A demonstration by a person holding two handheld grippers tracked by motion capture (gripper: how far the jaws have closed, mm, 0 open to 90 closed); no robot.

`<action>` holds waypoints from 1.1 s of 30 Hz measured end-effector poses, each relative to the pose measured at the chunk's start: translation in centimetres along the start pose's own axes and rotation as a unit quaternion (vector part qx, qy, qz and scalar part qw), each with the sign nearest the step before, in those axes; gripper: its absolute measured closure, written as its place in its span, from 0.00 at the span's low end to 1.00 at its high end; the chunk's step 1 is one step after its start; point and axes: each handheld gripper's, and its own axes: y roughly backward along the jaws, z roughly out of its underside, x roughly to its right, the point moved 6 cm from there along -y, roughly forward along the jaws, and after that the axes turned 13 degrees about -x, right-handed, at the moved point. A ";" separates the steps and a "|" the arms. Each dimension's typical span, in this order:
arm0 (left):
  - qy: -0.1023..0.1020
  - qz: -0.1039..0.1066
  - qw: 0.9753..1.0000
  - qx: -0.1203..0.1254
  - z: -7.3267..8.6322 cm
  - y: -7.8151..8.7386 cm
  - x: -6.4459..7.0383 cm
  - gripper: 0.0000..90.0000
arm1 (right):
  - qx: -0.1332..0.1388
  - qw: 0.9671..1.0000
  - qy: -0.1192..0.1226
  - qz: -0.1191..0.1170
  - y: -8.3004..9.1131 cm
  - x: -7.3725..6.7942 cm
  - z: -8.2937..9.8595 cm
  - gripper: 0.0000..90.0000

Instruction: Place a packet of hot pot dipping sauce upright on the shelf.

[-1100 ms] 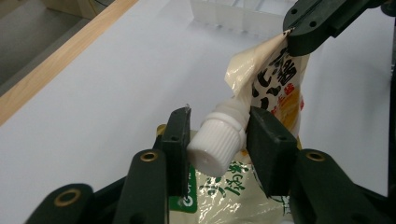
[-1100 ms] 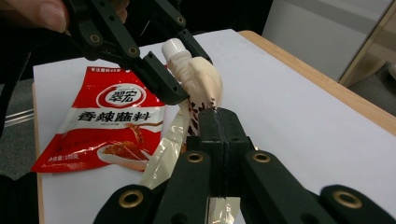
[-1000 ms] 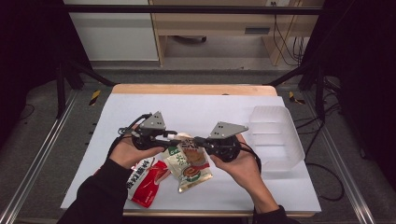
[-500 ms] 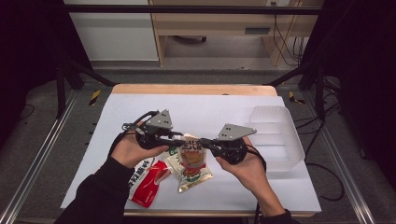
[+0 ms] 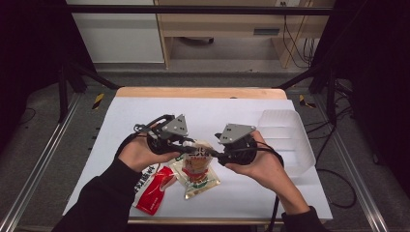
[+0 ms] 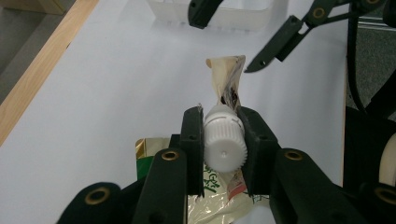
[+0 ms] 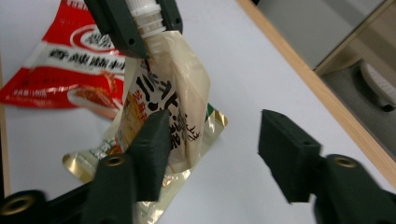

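Note:
My left gripper (image 6: 223, 150) is shut on the white screw cap (image 6: 224, 139) of a beige spouted pouch (image 6: 227, 80), which hangs away from the jaws above the table. In the right gripper view the same pouch (image 7: 169, 105) hangs from the left gripper (image 7: 140, 18) at the top. My right gripper (image 7: 219, 154) stands open, with one fingertip (image 7: 152, 140) against the pouch's lower side and the other well clear. In the high view the two grippers (image 5: 186, 144) (image 5: 213, 154) face each other over the pouch (image 5: 198, 152).
A gold and green pouch (image 5: 199, 180) lies flat under the held one, with a red sauce packet (image 5: 153, 191) to its left. A clear plastic tub (image 5: 285, 140) stands at the right. The table's wooden far edge (image 5: 198, 92) runs behind.
Both hands have shifted slightly to the right. The spouted pouch has gone with the left gripper, and the right gripper now sits beside the pouch's lower part.

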 end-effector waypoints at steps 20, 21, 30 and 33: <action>-0.016 -0.001 1.000 0.003 0.3 0.1 0.1 0.82 | -0.101 0.987 0.098 -0.081 -2.1 0.2 -2.6 0.56; -0.017 -0.001 1.000 0.004 0.3 0.1 0.1 0.82 | -0.104 0.985 0.105 -0.087 -2.2 -0.1 -2.6 0.63; -0.012 -0.003 1.000 0.009 0.4 0.1 0.0 0.81 | -0.113 0.983 0.112 -0.090 -2.2 -0.5 -2.6 0.91; -0.004 -0.006 1.000 0.016 0.4 0.0 -0.2 0.81 | -0.116 0.984 0.103 -0.086 -2.0 -0.4 -2.8 0.96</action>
